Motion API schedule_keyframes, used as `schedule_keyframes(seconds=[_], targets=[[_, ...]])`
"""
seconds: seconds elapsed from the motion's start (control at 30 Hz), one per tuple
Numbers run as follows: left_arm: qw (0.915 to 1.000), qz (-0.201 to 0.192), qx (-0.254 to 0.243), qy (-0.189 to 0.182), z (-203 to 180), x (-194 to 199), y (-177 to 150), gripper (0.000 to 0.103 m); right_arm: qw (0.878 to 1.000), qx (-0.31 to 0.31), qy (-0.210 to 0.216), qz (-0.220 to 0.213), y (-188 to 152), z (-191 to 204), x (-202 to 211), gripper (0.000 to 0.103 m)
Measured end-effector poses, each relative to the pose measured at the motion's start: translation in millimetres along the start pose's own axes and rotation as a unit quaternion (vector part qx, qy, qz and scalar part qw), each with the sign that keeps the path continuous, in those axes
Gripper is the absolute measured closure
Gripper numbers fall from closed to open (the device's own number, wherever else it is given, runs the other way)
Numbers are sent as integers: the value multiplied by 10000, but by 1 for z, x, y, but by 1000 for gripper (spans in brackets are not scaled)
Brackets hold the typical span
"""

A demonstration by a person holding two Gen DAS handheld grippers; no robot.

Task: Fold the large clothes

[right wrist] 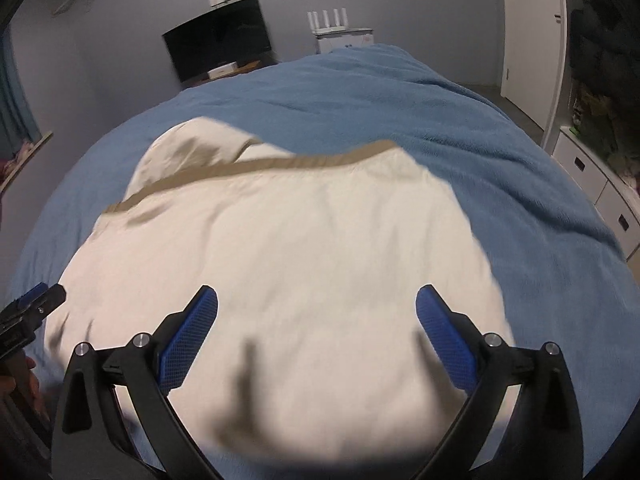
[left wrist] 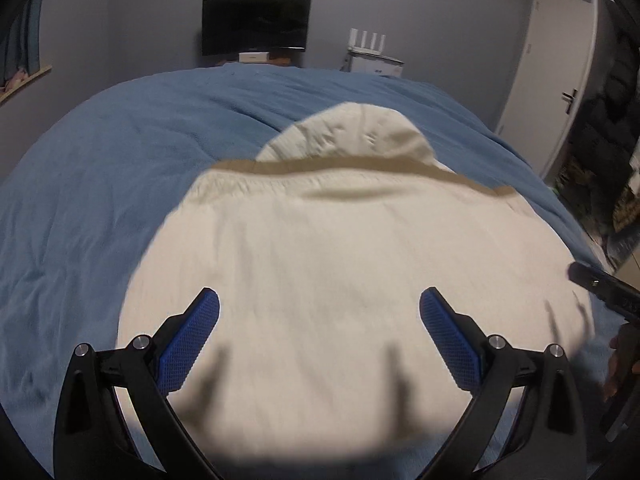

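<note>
Left wrist view
Left claw (left wrist: 319,300): spread wide, nothing between the blue pads (left wrist: 188,344), poised above the near part of the garment
Garment (left wrist: 340,272): cream, large, lying flat on the bed, filling the middle of the view; near edge blurred
Band (left wrist: 360,170): tan strip running across the far edge of the top layer
Far layer (left wrist: 352,132): rounded cream part showing past the band, resting on the blanket
Blanket (left wrist: 120,160): blue, wrinkled, covering the bed on all sides of the garment
Right claw (left wrist: 608,292): dark tip entering at the right edge, over the garment's right side; blurred there
Hand (left wrist: 620,364): partly seen low at the right edge
Screen (left wrist: 256,24): dark, against the grey wall beyond the bed
Door (left wrist: 552,68): white, at the right

Right wrist view
Right claw (right wrist: 317,299): fingers far apart, empty, poised over the garment's near half
Garment (right wrist: 300,260): same cream piece, centred on the blanket (right wrist: 460,120), band (right wrist: 260,166) slanting across its far edge
Left claw (right wrist: 34,304): at the left edge beside the garment's left side; gap between fingers not readable from here
Drawers (right wrist: 600,196): white, at the right past the bed
</note>
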State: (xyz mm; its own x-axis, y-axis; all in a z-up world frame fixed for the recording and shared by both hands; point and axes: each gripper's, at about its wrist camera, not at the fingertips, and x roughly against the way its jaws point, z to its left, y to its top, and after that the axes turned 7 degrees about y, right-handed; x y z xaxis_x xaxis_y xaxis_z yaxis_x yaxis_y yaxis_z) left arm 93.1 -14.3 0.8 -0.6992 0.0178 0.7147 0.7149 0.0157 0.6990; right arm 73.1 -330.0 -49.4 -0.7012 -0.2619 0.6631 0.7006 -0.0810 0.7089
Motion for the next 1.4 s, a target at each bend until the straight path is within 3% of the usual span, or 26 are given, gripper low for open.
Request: schedule_keyframes(seconds=[0.27,0.4,0.47,0.6,0.73,1.4], targets=[[9991,370,-194,63,-18,56,-60,6,9980,516,-295,192,-78,23,56,8],[9946,431,-775,529,-38,75,-89,6,9972,559,-264,421,-105,29,67,8],[9949,676,-688,298,-38,78,-99,6,9963,663,-284,468,-114,34,72,8],[9946,768,-643,270,-36,81,-108,6,9950,779,-289,559,-124,42,72,8],[9927,1114,-324,336,-23,64,-114,6,9941,715,-377,721,-128,39,61,8],[9929,1036,-444,376,-26,65,-113,6,9941,584,-447,795,-127,28,53,8]])
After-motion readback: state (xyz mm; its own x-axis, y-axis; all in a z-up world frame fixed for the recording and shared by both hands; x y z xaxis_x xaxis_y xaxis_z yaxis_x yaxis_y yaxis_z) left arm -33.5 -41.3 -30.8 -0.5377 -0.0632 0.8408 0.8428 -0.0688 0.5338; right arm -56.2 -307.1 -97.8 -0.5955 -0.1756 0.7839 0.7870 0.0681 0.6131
